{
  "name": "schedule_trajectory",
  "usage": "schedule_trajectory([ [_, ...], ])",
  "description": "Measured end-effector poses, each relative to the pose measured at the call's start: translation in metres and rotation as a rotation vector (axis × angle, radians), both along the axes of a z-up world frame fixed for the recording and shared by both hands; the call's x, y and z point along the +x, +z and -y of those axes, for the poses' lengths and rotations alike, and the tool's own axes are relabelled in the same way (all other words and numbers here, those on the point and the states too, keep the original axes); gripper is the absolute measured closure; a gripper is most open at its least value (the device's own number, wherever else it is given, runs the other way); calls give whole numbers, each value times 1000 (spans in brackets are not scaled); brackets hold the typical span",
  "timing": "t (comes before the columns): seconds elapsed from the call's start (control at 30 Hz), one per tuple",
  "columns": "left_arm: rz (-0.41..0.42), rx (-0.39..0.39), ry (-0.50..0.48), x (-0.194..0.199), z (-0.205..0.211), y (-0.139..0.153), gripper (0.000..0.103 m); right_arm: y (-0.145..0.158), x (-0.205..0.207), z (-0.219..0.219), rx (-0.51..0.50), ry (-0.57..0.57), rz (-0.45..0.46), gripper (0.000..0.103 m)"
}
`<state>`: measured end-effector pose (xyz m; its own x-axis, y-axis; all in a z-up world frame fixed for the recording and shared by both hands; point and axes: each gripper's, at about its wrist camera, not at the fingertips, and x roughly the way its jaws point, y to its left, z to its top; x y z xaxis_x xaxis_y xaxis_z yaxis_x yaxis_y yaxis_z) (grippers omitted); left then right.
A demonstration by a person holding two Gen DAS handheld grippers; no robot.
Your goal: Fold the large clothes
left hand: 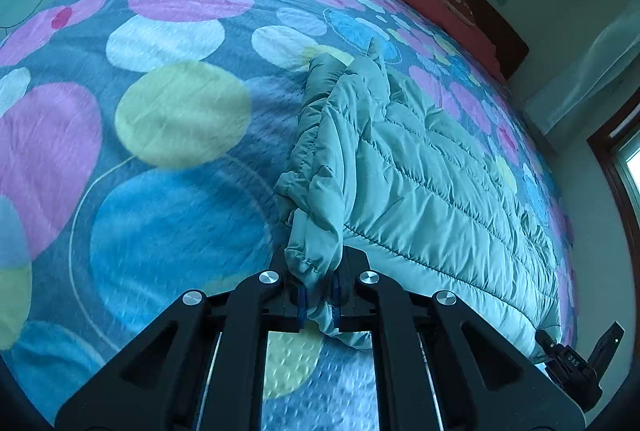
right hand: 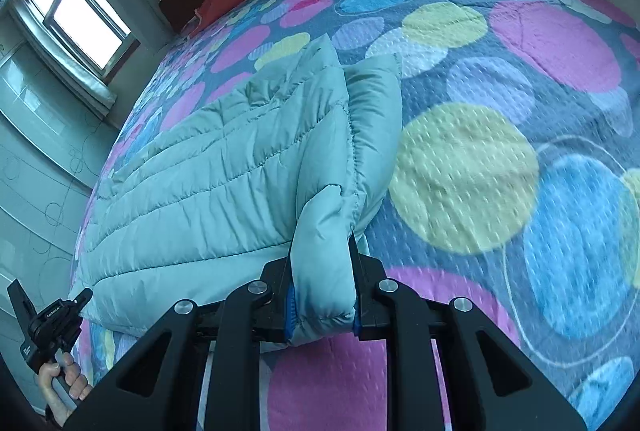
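While both grippers pinch the near edge of the teal puffer jacket (left hand: 420, 171), it lies spread on the bed (left hand: 172, 119), near the side closest to the cameras.

With the left gripper (left hand: 319, 297) its fingers are clamped together on a bunched cuff or hem, and the right gripper (right hand: 322, 305) has its fingers clamped on a thicker padded roll of the same edge. I judge the slick, puffy fabric could slide out of either grip if the hands pull unevenly, and the loose sleeve (left hand: 320, 127) bunched along the left side may drag and spoil the fold. Nothing blocks the spotted bedspread beyond; a red pillow (left hand: 448, 15) and headboard (left hand: 476, 3) sit far off, and a window (right hand: 80, 3) is on the right side.
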<state>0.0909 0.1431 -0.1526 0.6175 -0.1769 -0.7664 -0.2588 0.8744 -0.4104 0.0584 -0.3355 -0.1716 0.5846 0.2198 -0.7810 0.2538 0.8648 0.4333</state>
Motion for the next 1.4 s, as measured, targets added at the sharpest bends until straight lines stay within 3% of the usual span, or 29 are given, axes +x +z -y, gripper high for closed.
schedule_trajectory([
  [0.17,-18,1,-7,-26,-1,-5,95,-4,-27,0,10,8,-15,83],
  [0.4,-31,50,-16,-31,2,-6,89,-8,-27,1,22,0,-14,80],
  [0.57,-48,94,14,-42,-4,-4,71,-12,-32,10,39,-28,-25,67],
  [0.7,-37,153,17,-50,-7,4,71,-6,-41,18,21,-49,-17,61],
  [1.0,2,279,25,-65,-8,28,70,18,-57,18,-135,-75,6,60],
  [1.17,10,288,29,-65,-9,34,70,33,-62,12,-240,-83,28,60],
  [1.4,27,311,24,-59,-5,42,70,51,-57,-3,-304,-59,66,60],
])
